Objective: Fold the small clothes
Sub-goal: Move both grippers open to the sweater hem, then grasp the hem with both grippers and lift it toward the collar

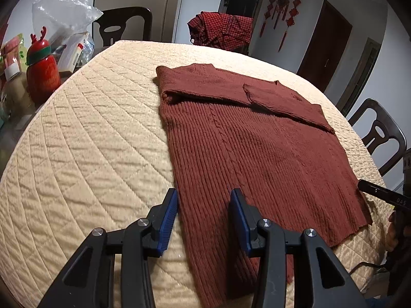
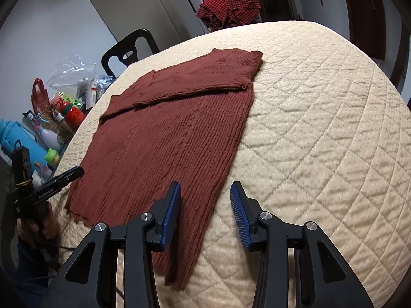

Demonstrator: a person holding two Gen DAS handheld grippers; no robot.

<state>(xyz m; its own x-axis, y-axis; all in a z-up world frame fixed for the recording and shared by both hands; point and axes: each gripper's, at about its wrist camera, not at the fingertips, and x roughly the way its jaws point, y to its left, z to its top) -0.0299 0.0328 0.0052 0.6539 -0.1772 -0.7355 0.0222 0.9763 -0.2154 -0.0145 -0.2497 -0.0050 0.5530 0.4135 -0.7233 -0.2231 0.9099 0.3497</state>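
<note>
Nearest the lens in the left wrist view, the left tongs [image 1: 203, 202] stand spread, blue pads facing each other with nothing pinched. They hover over the near left corner of the sweater [image 1: 246, 154]: the left pad lies over the quilted cover [image 1: 90, 141], the right pad over the knit. No contact with the fabric can be confirmed.

Clutter sits at the far left beyond the cover's edge: a red reindeer bottle [image 1: 42, 69], a clear plastic bag [image 1: 64, 7] and small boxes. A dark chair [image 1: 123, 24] stands behind them.

Sweater position: rust-brown ribbed knit, flat on the tabletop, hem toward the camera, collar end away. Both sleeves are folded across the chest, forming a band along the far end.

A red checked cloth [image 1: 223, 29] is draped over something at the far side of the tabletop. Red hanging ornaments [image 1: 282, 7] are on the wall behind it. A second dark chair [image 1: 380, 133] stands at the right.

In the right wrist view, the right tongs [image 2: 205, 201] are likewise spread and empty. They hover over the near right corner of the sweater [image 2: 167, 138]: left pad over the knit, right pad over the cover [image 2: 321, 128]. At that view's left edge, the left tongs [image 2: 69, 175] appear, gripped by a hand [image 2: 38, 228].
</note>
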